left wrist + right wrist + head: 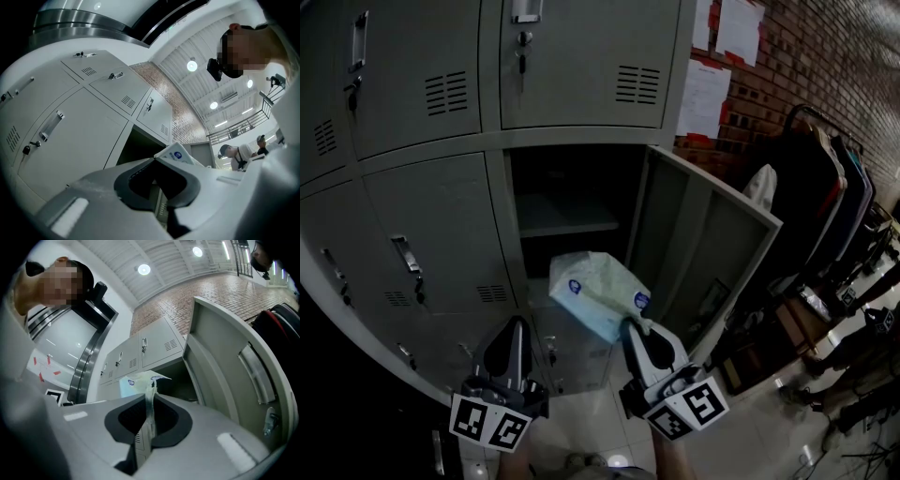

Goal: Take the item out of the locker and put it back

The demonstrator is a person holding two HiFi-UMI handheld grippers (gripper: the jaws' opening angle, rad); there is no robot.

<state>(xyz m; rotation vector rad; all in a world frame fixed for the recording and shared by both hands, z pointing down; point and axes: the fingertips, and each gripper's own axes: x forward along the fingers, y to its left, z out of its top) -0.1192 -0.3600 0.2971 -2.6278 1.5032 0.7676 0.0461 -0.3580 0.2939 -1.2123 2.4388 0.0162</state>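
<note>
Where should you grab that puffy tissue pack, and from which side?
Pinch the thin flat flap at the near end of the tissue pack, coming from below. Its body is puffy and wide, but the flap fits between narrow jaws; the right gripper is shut on it there.

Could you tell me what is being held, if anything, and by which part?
The right gripper pinches the tissue pack by its crimped end seam; the left gripper holds nothing.

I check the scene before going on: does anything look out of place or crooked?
The tissue pack hangs tilted in the air before the open locker, pinched only by a thin edge of its wrapper in the right gripper. Nothing looks spilled or damaged.
</note>
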